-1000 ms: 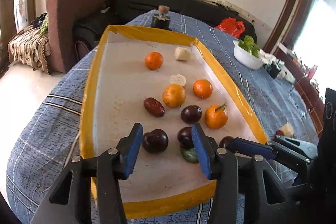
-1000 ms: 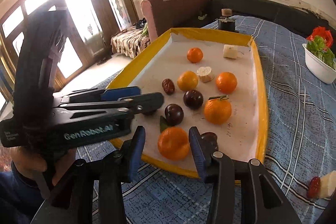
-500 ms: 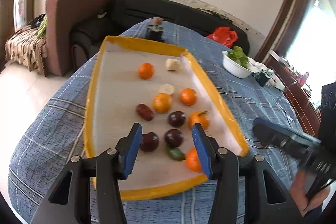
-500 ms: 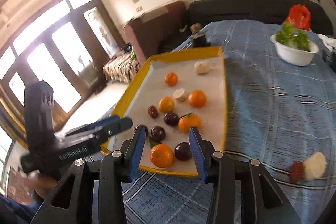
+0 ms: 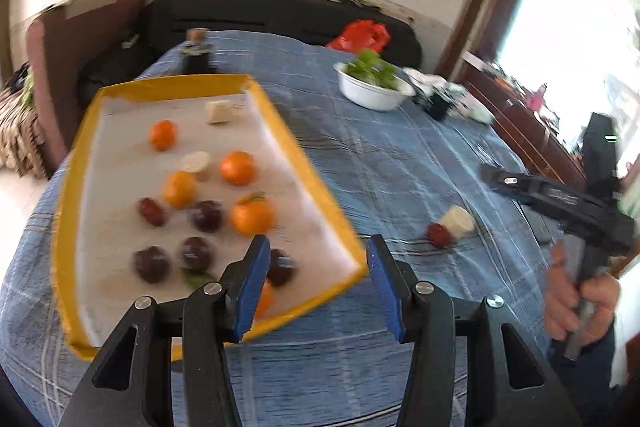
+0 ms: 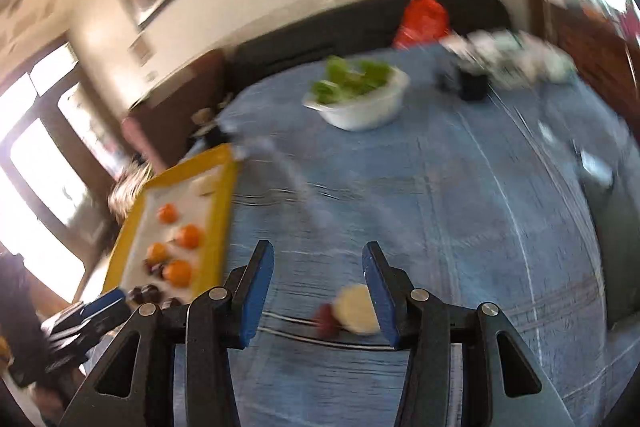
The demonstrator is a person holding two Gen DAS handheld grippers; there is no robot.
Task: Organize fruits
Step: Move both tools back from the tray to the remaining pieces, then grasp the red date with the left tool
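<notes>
Two tongs observed, both with jaws apart and nothing between the pads. My right gripper (image 6: pixel 316 291) has just been opening; it hangs over the blue cloth (image 6: pixel 440 187), with a pale slice (image 6: pixel 356 309) and a red fruit (image 6: pixel 326 319) lying touching each other just beyond its right finger. My left gripper (image 5: pixel 316 287) hangs over the near right corner of the yellow tray (image 5: pixel 300 155), which holds oranges (image 5: pixel 252 215) and dark plums (image 5: pixel 152 265).

Woven plaid tablecloth (image 5: pixel 400 167); paper-lined tray (image 5: pixel 312 195), taped rim.

wrist views downward, shared tray (image 5: pixel 312 183) (blurred)
</notes>
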